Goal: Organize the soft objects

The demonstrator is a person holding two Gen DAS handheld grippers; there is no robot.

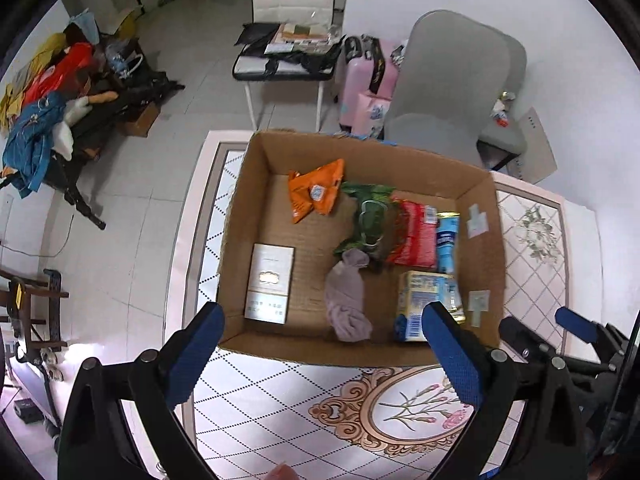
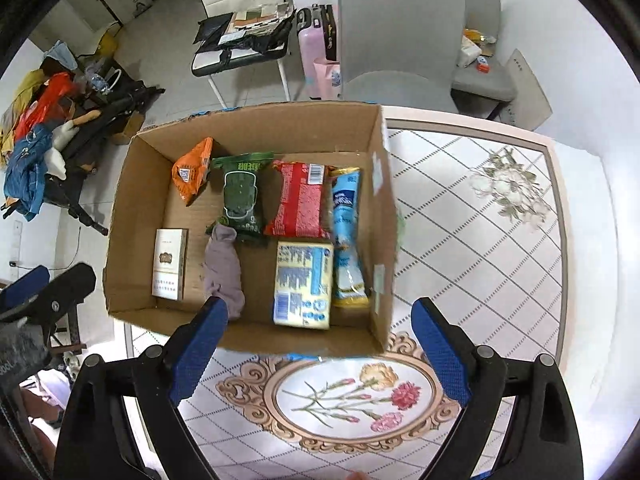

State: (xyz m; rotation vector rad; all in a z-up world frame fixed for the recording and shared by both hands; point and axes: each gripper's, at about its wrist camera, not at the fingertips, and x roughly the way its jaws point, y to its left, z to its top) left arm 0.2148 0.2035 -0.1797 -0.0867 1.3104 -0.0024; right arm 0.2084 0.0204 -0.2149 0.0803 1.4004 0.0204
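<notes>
1. White-tiled room behind, with a white chair heaped with dark things at top centre, a grey chair upper right, a pink suitcase between them, and piled clothes at far left.
2. Glossy patterned table filling the lower half, its oval flower medallion at bottom centre.
3. Open cardboard box resting on the table mid-frame, holding the soft objects: orange packet, green packet, red packet, light-blue pouch, yellow-and-blue pack, grey-mauve sock and white flat carton.
4. Left gripper spread wide and holding nothing, low in its frame over the box's near wall.
5. Right gripper likewise spread wide and holding nothing, at the box's near edge.
6. Seen from the right wrist only: printed faces of the packets, nearly straight from above, plus white blossoms on the table at right.
7. Seen from the left wrist only: the box's far right inner wall with taped labels.
</notes>
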